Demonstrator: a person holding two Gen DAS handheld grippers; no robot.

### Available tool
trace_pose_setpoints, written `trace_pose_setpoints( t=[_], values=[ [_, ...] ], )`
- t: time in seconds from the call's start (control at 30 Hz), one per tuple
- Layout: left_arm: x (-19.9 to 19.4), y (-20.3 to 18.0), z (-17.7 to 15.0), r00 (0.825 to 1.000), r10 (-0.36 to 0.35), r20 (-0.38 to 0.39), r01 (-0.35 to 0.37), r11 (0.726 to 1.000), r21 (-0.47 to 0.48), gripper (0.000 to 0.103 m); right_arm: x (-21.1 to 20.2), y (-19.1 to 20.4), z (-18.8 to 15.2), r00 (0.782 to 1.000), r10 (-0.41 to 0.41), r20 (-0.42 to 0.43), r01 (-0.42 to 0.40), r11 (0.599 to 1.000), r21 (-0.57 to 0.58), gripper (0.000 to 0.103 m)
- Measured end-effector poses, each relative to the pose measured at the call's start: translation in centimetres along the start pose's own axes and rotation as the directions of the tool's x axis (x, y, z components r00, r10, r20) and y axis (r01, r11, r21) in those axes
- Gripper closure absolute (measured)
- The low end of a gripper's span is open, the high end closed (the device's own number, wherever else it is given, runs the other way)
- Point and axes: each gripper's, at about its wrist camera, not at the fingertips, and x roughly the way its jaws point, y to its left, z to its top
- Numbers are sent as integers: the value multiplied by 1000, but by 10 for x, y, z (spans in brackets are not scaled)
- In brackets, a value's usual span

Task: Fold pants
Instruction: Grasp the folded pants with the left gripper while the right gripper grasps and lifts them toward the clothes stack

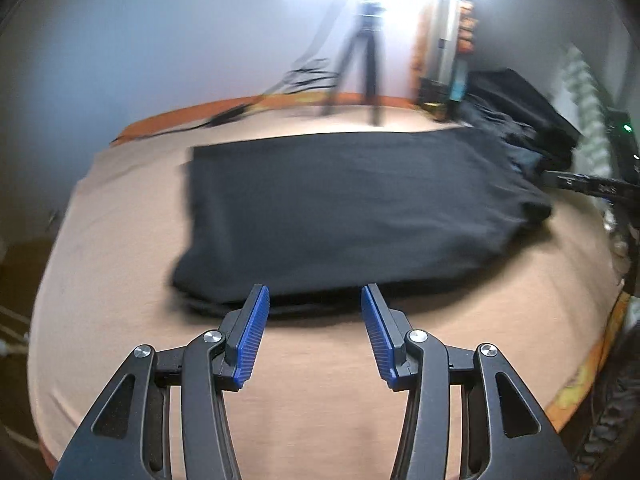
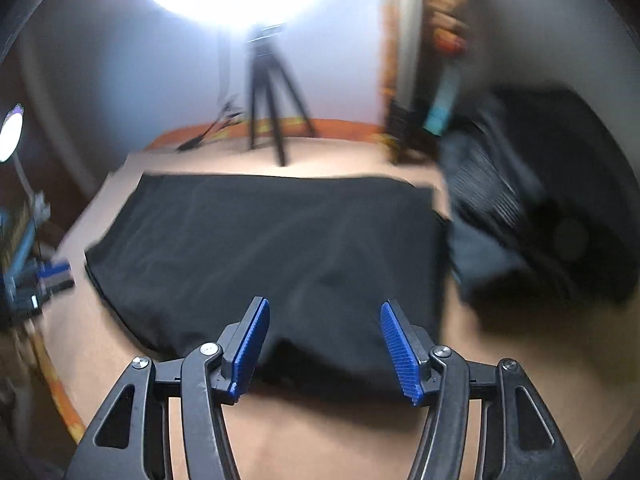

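Observation:
Black pants lie folded into a broad rectangle on the tan bed sheet. My left gripper hovers open at the near edge of the fabric, and nothing sits between its blue pads. In the right wrist view the same pants spread in front of my right gripper. It is open above their near edge, with only cloth below the gap. The other gripper shows at the right edge of the left wrist view, past the pants' right end.
A pile of dark clothes lies to the right of the pants. A black tripod stands at the far side under a bright lamp. Cables trail along the orange bed edge. Blue items sit off the left side.

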Motion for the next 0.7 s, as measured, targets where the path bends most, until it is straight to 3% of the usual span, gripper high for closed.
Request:
trace_pose_setpoints(
  t=[0.23,0.43,0.7],
  values=[
    [11,-83,16,998,-67,-24,69,988,139,56,-6,-53,-26,1000,19,-10,-17,985,170,39],
    [24,-151,31,991,-130,-35,135,962,239,56,1,-87,-37,987,159,-10,-145,924,354,38],
    [61,-243,58,977,-205,-55,211,907,365,50,-28,-104,-27,986,152,71,-168,918,359,38]
  ],
)
